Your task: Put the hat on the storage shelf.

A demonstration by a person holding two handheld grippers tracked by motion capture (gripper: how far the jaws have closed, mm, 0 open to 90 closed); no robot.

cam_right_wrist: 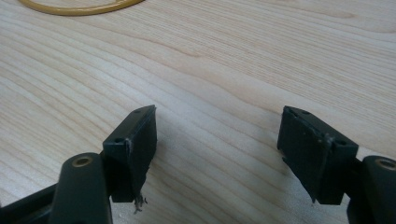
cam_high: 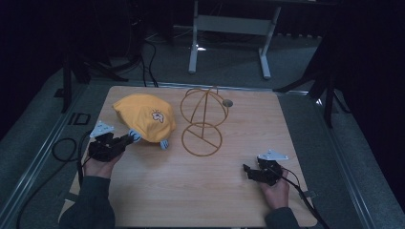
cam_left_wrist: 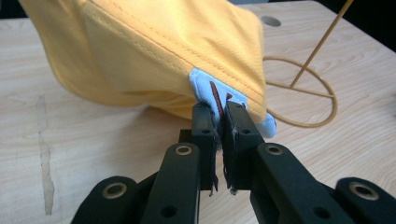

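A pale blue tab (cam_left_wrist: 212, 91) of the yellow cap (cam_high: 145, 117) is pinched between the jaws of the left gripper (cam_high: 128, 139), left of centre on the tabletop (cam_high: 200, 191). The right gripper (cam_high: 248, 170), lower right, is held with jaws spread, nothing between them. The wire stand (cam_high: 203, 119) is seen just right of the cap.

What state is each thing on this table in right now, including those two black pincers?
Yellow cap: lying on the table, pinched at its light blue tab.
Left gripper: shut on the tab.
Right gripper: open, holding nothing, low over the table.
Wire hat stand: upright, bare, beside the cap.
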